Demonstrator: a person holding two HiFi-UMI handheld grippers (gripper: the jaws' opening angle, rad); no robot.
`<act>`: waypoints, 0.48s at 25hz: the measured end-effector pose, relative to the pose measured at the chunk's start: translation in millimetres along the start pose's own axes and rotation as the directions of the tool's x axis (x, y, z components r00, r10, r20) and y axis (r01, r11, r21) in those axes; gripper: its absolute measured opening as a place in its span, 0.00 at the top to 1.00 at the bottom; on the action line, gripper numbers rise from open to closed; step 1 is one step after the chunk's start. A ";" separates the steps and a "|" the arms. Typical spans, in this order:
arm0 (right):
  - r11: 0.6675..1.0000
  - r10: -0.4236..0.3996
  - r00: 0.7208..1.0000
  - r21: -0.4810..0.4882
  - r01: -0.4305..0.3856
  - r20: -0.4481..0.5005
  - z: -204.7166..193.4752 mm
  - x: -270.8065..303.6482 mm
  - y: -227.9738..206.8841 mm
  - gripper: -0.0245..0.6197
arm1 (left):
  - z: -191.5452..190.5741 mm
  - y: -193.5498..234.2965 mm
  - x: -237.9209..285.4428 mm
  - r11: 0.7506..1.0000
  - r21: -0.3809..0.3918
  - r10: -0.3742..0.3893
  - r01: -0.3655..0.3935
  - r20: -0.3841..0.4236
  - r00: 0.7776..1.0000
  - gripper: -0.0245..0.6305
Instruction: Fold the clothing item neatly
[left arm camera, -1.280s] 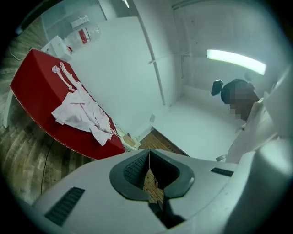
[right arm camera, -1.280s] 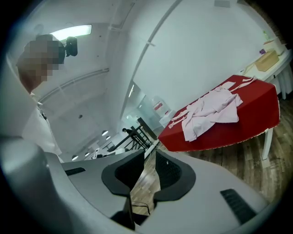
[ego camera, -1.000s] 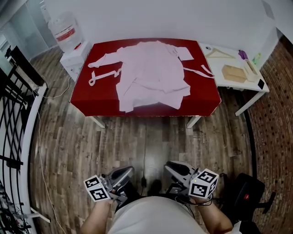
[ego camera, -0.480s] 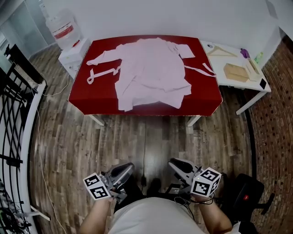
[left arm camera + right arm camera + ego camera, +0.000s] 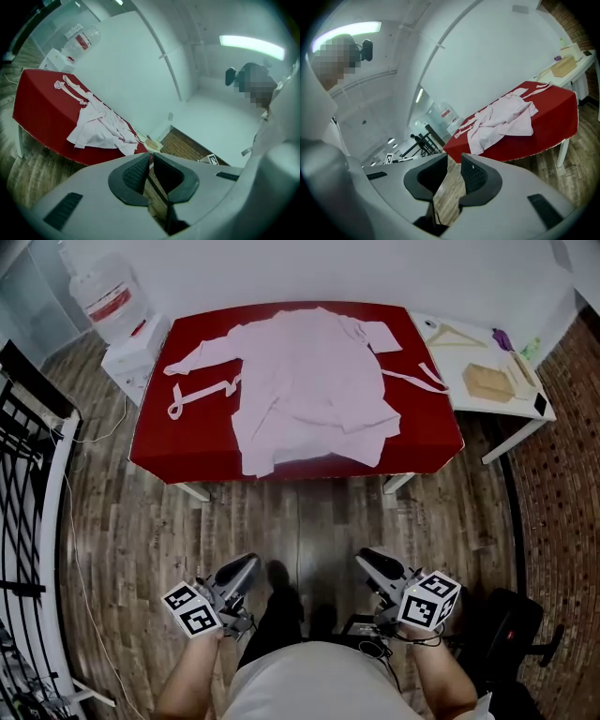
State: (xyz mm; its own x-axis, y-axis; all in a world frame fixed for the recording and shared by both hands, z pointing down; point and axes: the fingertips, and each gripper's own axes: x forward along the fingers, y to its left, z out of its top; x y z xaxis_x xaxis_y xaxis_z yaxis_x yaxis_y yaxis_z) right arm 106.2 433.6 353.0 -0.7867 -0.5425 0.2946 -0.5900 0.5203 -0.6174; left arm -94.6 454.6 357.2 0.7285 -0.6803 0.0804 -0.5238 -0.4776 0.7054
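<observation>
A pale pink robe (image 5: 305, 381) lies spread out on the red table (image 5: 197, 442), its hem hanging over the near edge and a sleeve reaching left. Its belt (image 5: 197, 393) lies on the red cloth to the left, and another strip (image 5: 417, 379) trails to the right. Both gripper views show the robe from afar: robe (image 5: 96, 129), robe (image 5: 501, 122). My left gripper (image 5: 246, 568) is held low near the person's body, far from the table, jaws shut and empty. My right gripper (image 5: 370, 563) is beside it, jaws a little apart with nothing between them.
A white side table (image 5: 497, 413) at the right carries a wooden hanger (image 5: 450, 334), a brown box (image 5: 489, 382) and small items. A water dispenser (image 5: 108, 306) stands at the back left. A black metal rail (image 5: 33, 456) runs along the left. A black chair base (image 5: 516, 638) sits at the lower right.
The table and robe have drawn closer and lower in the head view as the person steps toward them. Both grippers have moved forward a little, still low and empty.
</observation>
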 end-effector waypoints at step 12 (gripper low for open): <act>0.961 -0.276 0.961 -0.027 0.276 0.003 42.3 61.5 -70.3 0.83 | 70.7 131.0 31.4 0.999 0.035 0.021 -0.017 -0.116 0.993 0.78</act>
State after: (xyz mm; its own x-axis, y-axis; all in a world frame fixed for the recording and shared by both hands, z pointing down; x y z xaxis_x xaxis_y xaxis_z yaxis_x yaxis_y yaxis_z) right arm 106.9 335.7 383.7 -0.5929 -0.6667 0.4517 -0.7888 0.3678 -0.4925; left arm -171.5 331.3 402.3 0.7636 -0.6211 0.1767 -0.5514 -0.4847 0.6790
